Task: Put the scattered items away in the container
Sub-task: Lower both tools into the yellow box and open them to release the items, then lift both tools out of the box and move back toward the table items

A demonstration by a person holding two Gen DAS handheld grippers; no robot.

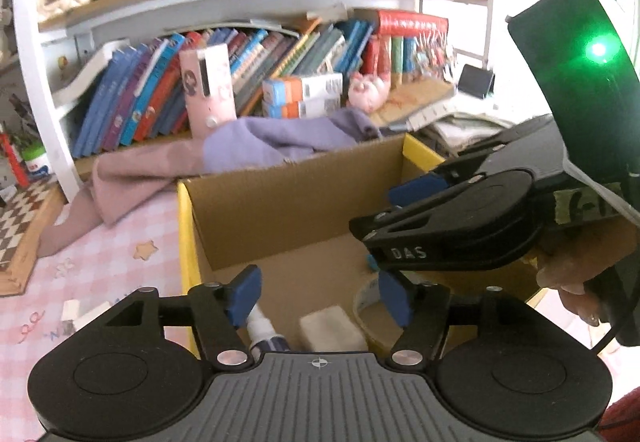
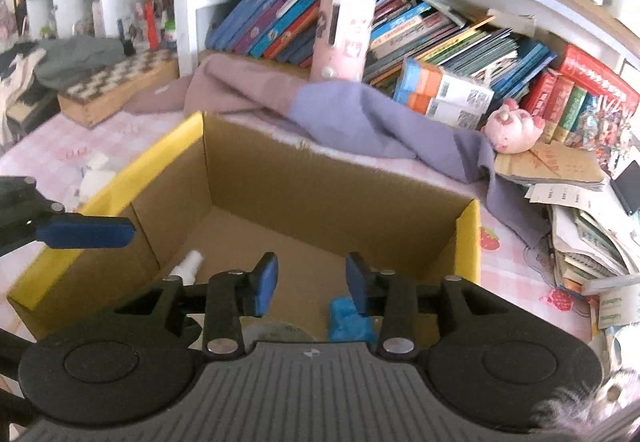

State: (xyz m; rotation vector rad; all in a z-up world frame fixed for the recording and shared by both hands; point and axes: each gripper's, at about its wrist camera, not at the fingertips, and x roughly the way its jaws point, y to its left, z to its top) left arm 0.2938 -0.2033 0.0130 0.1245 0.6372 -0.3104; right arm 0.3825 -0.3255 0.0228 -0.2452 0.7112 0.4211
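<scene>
Now both grippers hang over the brown cardboard box with yellow rims (image 2: 192, 134), at the desk's middle. The left gripper (image 1: 316, 296) and right gripper (image 2: 312, 278) are spread wide, holding nothing. They look close and could bump. Inside lie a white spray bottle (image 1: 260, 324), a white block (image 1: 332, 328), a tape roll (image 1: 366, 302) and a blue crumpled thing (image 2: 348, 322).

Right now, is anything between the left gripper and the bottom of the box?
Partly: the right gripper reaches over the cardboard box across the left gripper's right. The spray bottle, white block and tape roll lie below.
</scene>
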